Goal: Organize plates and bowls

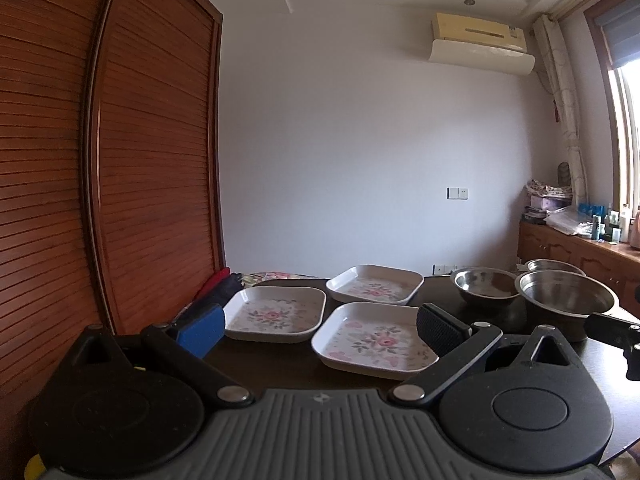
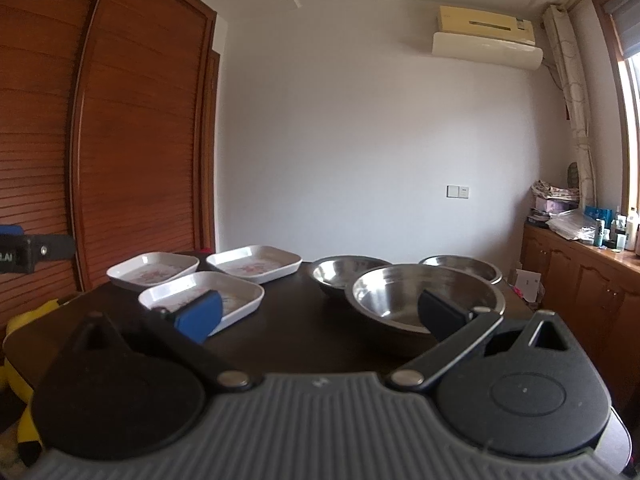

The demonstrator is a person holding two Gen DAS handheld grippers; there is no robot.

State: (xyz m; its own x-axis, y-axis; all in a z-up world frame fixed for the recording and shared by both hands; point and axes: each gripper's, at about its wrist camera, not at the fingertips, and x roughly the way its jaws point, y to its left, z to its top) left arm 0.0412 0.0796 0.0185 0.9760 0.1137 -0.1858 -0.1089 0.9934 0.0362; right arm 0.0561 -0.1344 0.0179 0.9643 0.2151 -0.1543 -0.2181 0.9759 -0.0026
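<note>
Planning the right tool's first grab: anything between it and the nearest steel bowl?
Nothing visible. The right tool is open and faces the nearest steel bowl across bare dark table. The other two bowls sit behind it; the nearest plate lies off to the left.

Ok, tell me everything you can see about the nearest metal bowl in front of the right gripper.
The nearest metal bowl is round, shiny steel with a thin rolled rim. It looks empty, sits upright on the dark table, and is the largest-looking of three. Nothing grips it; whether it touches the bowl behind it is unclear.
</note>
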